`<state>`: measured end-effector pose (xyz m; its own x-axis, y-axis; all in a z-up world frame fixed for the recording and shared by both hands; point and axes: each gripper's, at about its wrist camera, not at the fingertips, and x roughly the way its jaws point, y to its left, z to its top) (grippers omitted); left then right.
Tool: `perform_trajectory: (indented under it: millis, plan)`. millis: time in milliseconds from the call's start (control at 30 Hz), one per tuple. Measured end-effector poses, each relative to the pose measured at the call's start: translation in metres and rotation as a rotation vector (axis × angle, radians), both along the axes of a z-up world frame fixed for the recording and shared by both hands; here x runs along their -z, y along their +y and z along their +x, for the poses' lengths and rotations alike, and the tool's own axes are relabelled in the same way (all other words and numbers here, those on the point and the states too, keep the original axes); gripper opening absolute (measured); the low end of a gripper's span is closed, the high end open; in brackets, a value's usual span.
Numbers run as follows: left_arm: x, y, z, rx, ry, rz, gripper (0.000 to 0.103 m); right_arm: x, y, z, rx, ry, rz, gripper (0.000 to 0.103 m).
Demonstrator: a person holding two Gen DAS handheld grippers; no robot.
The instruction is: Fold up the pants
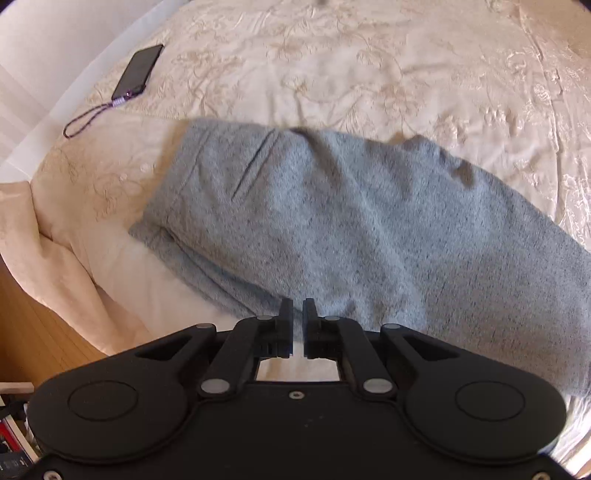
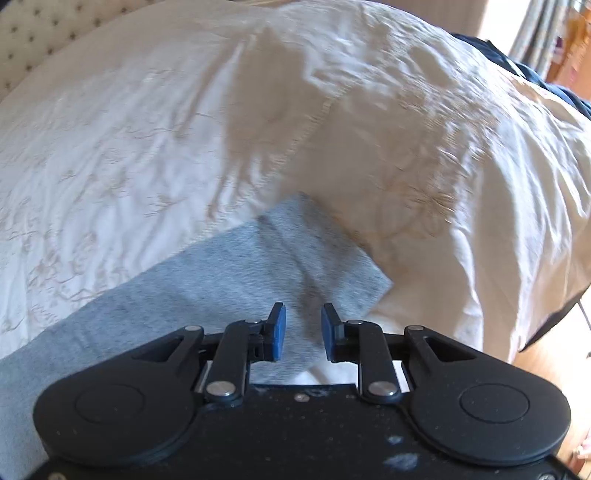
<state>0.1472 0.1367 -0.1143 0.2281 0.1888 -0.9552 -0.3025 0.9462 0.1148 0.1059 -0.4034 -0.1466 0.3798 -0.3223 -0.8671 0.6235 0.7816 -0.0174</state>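
grey marled pants spread flat on a cream embroidered bedspread, running from far left to near right across the left wrist view. waistband end at the left, with a slanted pocket slit visible near it. small dark crease or shadow near the far edge at right. left gripper at the near edge of the pants, above the waist-side hem; jaws drawn almost together with only a thin gap, nothing seen clamped between them, though contact with the fabric below cannot be told. black phone lying at far left on the bedspread, well apart from the pants, with a purple wrist strap trailing nearward from its lower end. cream pillow or folded bedding at the near left edge of the bed, wooden floor below it, book spines at the bottom left corner. in the right wrist view, leg end of the pants lying on the bedspread, cuff corner pointing far and right, a seam line running along the leg. right gripper positioned over this leg end; jaws parted moderately, blue pads facing each other with grey fabric seen in the gap between them, not gripped. quilted headboard at far left, dark blue cloth at the far right edge of the bed. image slightly blurred in both views.
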Motion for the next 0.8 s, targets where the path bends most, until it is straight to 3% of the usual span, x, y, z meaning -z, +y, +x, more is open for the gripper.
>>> perform_trajectory:
  millis: [133, 233, 300, 400, 467, 633, 800]
  plan:
    - [0.004, 0.016, 0.029, -0.011, -0.035, 0.014, 0.015, -0.003, 0.055, 0.035, -0.229, -0.038, 0.074, 0.025]
    - [0.025, 0.022, 0.05, 0.043, -0.021, 0.029, 0.016, 0.0, 0.111, 0.053, -0.411, -0.044, 0.139, 0.025]
    - [0.049, 0.029, 0.053, 0.057, 0.04, 0.023, 0.016, 0.004, 0.148, 0.062, -0.492, -0.035, 0.173, 0.025]
    - [0.095, 0.05, 0.036, 0.022, 0.22, -0.027, 0.016, 0.012, 0.212, 0.071, -0.618, 0.013, 0.251, 0.025]
    - [0.106, 0.061, 0.018, 0.024, 0.277, -0.051, 0.015, 0.014, 0.261, 0.075, -0.711, 0.038, 0.291, 0.025]
    - [0.076, 0.089, -0.005, 0.064, 0.228, -0.016, 0.015, 0.023, 0.385, 0.075, -1.029, 0.072, 0.286, 0.026]
    - [0.048, 0.132, 0.005, 0.084, 0.134, 0.053, 0.018, 0.029, 0.479, 0.06, -1.336, 0.068, 0.263, 0.026]
